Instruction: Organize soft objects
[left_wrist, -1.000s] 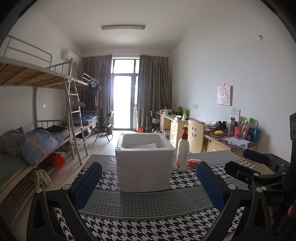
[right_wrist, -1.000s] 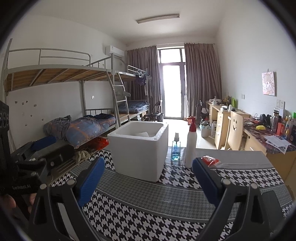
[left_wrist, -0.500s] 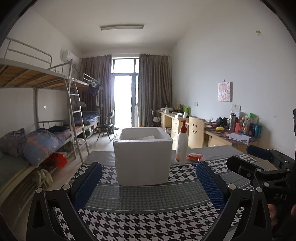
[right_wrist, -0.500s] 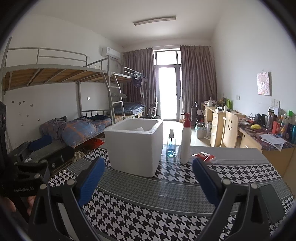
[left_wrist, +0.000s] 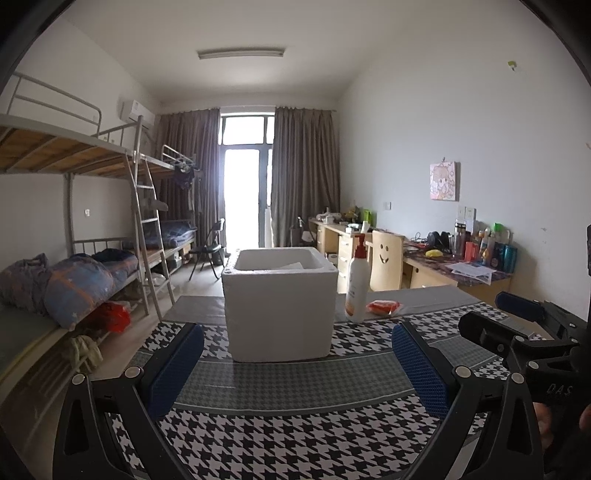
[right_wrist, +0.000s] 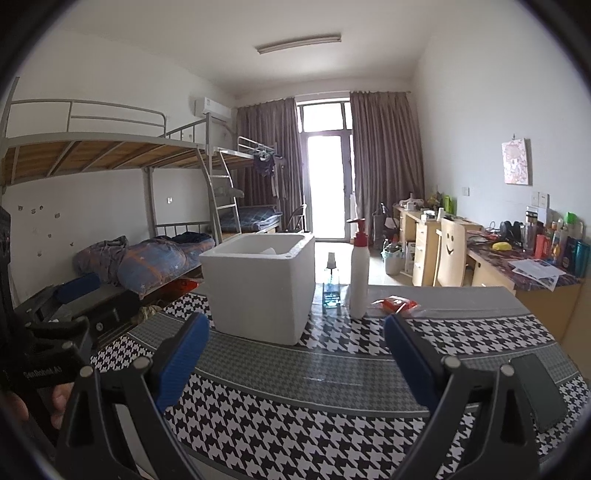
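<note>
Both grippers sit lower than a second ago, so the room appears higher in view. Left gripper (left_wrist: 297, 363) is wide open and empty, and so is right gripper (right_wrist: 297, 354). White foam box (left_wrist: 279, 302) stands on the checkered tablecloth (left_wrist: 295, 439). Red packet (right_wrist: 397, 303) lies just right of the pump bottle (right_wrist: 359, 269), unmoved. Phone (right_wrist: 537, 391) lies at the near right.

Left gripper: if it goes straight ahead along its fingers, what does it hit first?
Probably the white foam box: it stands centred between the open left gripper fingers, with only bare tablecloth before it. Depth is uncertain through the fisheye.
</note>
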